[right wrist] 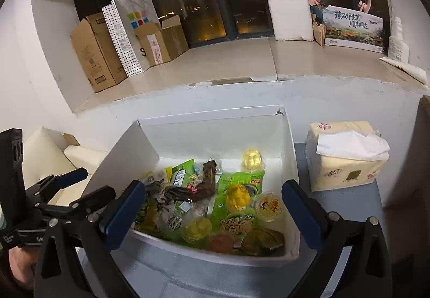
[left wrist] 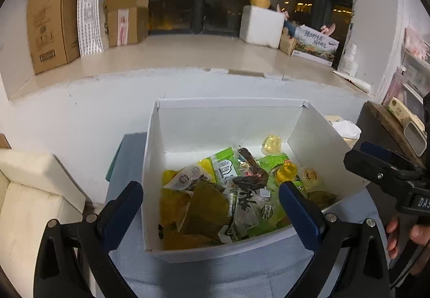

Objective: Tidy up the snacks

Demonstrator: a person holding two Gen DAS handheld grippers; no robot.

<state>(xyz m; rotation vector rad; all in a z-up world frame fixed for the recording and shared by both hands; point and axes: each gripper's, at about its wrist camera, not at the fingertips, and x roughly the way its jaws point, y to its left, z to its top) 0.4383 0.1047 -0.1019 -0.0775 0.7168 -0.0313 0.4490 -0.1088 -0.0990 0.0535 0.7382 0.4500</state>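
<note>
Both hand-held grippers, the left gripper (left wrist: 211, 195) and the right gripper (right wrist: 213, 198), hang spread wide and empty over the white box (right wrist: 215, 131), which sits on the blue-grey table by the wall edge. Snack packets (left wrist: 215, 198) and jelly cups (right wrist: 252, 160) lie jumbled inside; judging by this, sorting is pending, and the next move calls for picking 1 item.

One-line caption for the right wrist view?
Open right gripper hovers empty before white box of snacks; tissue pack beside it.
</note>
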